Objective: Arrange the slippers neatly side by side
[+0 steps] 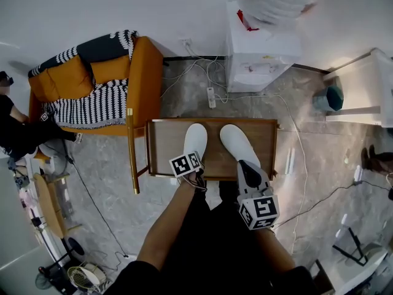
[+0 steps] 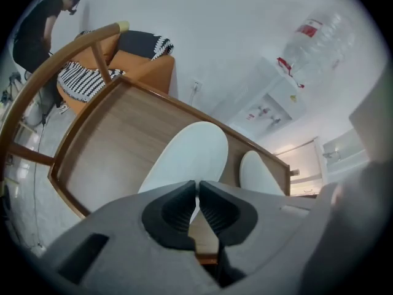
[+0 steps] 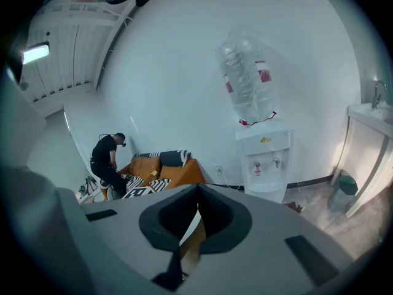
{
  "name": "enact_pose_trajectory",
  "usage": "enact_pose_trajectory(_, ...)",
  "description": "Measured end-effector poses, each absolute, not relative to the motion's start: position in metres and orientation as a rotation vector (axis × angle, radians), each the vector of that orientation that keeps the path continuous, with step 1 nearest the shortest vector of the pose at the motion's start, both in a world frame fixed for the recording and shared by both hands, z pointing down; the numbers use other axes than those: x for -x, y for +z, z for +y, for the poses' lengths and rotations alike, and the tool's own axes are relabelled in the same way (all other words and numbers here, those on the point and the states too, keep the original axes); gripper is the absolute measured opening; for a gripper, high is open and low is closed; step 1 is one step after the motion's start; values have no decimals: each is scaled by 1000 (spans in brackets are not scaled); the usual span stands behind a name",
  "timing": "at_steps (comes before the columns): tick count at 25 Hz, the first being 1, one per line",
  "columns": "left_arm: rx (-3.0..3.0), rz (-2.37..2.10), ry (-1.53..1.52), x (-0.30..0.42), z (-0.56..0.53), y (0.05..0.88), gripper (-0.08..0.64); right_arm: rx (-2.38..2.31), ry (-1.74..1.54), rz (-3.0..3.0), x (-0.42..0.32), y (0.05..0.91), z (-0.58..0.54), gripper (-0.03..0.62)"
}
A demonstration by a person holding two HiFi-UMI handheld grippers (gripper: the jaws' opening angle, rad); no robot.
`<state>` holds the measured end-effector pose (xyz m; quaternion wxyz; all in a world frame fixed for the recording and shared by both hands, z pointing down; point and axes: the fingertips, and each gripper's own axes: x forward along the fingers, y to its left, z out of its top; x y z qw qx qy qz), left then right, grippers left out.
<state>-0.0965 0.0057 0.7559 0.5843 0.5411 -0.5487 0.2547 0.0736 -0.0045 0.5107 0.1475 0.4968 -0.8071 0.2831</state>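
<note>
both slippers: left slipper [image 1: 196, 139], right slipper [image 1: 237, 144] on wooden table [image 1: 164, 141], side by side, toes at table's far edge, slightly converging. left gripper [image 2: 198, 209] and right gripper [image 3: 197, 214] at table's near edge by the heels, both closed, nothing visibly pinched. task looks nearly done, maybe small straightening left.

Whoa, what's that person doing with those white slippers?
A person holds a hand-held gripper in each hand over a low wooden table. Two white slippers lie on it side by side, toes pointing away: the left slipper and the right slipper. The left hand-held gripper and the right hand-held gripper are near the heels, both with jaws closed and apparently gripping nothing.
</note>
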Motion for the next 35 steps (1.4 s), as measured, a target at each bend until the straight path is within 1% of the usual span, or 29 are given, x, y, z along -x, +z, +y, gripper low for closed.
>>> enact_pose_trajectory(4, -1245, -1268, 542, 92, 2, 753, 31, -1438, 822, -2312, -77, 513, -9, 11)
enact_pose_trajectory(25, -1300, -1158, 538, 71, -3, 773, 34, -1455, 832, -2267, -84, 519, -4, 12)
enact_pose_trajectory(26, -1303, -1152, 534, 69, -2, 773, 47, -1457, 831, -2267, -84, 519, -3, 11)
enact_pose_trajectory(29, -1307, -1142, 508, 67, -2, 772, 126, -1456, 829, -2266, -83, 518, 0, 11)
enact_pose_trajectory(30, -1307, -1140, 499, 67, -2, 771, 142, -1455, 828, -2266, -83, 518, 1, 12)
enact_pose_trajectory(32, -1312, -1132, 494, 66, -1, 770, 168, -1453, 824, -2266, -82, 518, 2, 12)
enact_pose_trajectory(35, -1324, -1123, 494, 65, 2, 767, 183, -1455, 819, -2268, -81, 517, 4, 12)
